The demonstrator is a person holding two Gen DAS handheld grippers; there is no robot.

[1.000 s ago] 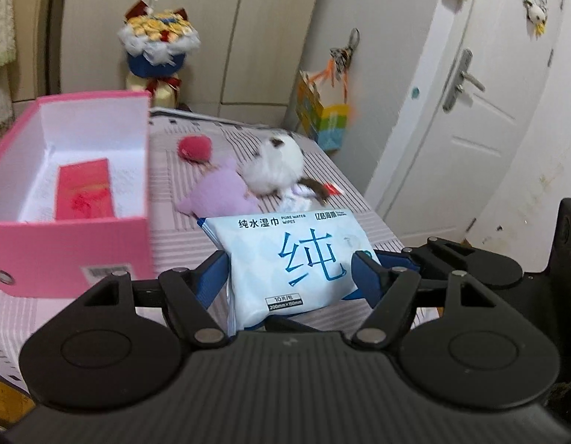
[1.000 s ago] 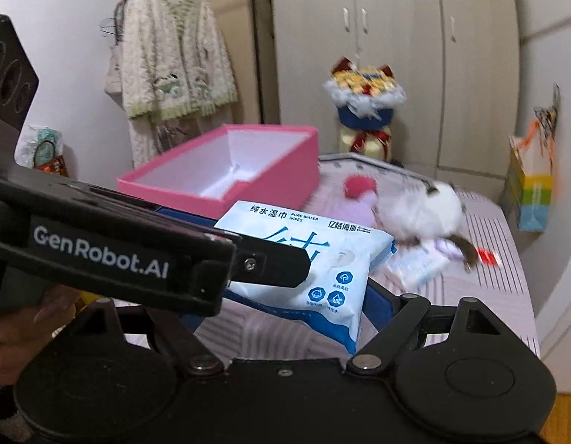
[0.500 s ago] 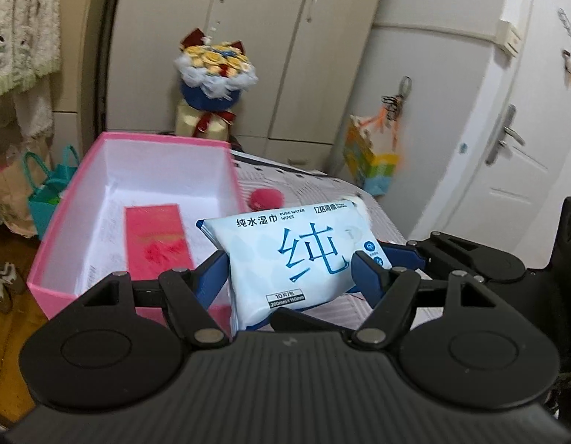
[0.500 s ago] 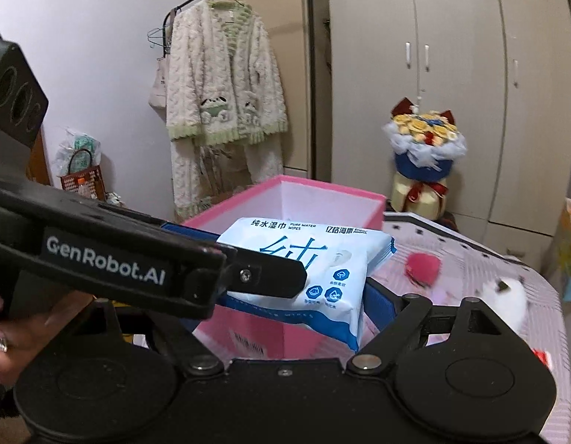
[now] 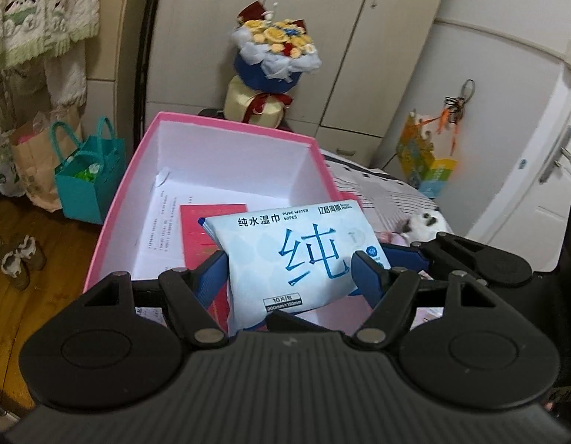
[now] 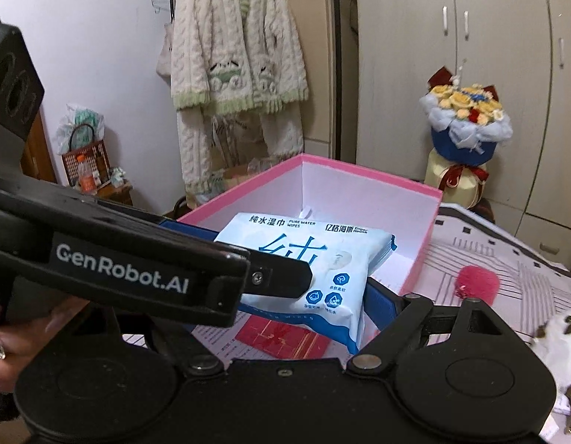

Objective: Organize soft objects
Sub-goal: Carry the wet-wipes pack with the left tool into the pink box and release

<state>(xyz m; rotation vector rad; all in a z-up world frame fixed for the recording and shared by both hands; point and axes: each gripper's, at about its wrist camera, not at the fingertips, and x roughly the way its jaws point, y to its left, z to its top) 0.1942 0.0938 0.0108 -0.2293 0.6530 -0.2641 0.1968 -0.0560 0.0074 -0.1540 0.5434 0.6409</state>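
A light blue pack of wet wipes point(image 5: 296, 255) is held between the blue fingers of my left gripper point(image 5: 289, 270), above the open pink box point(image 5: 233, 125). The pack also shows in the right wrist view point(image 6: 315, 259), with the left gripper's black body point(image 6: 137, 270) crossing in front. My right gripper point(image 6: 307, 296) sits around the same pack; its right blue finger point(image 6: 378, 299) lies at the pack's edge and its left finger is hidden. A red envelope point(image 5: 200, 236) lies on the box floor. A white plush point(image 6: 559, 336) and a pink pompom point(image 6: 476, 283) lie on the striped table.
A flower bouquet point(image 5: 274, 48) stands behind the box. A teal bag point(image 5: 85, 181) sits on the wooden floor at the left. A knitted cardigan point(image 6: 241, 55) hangs by the wardrobe. A colourful gift bag point(image 5: 426, 162) hangs near the door.
Both grippers have carried the wipes pack left from over the table's plush toys until it hangs over the pink box. The grip has not changed.
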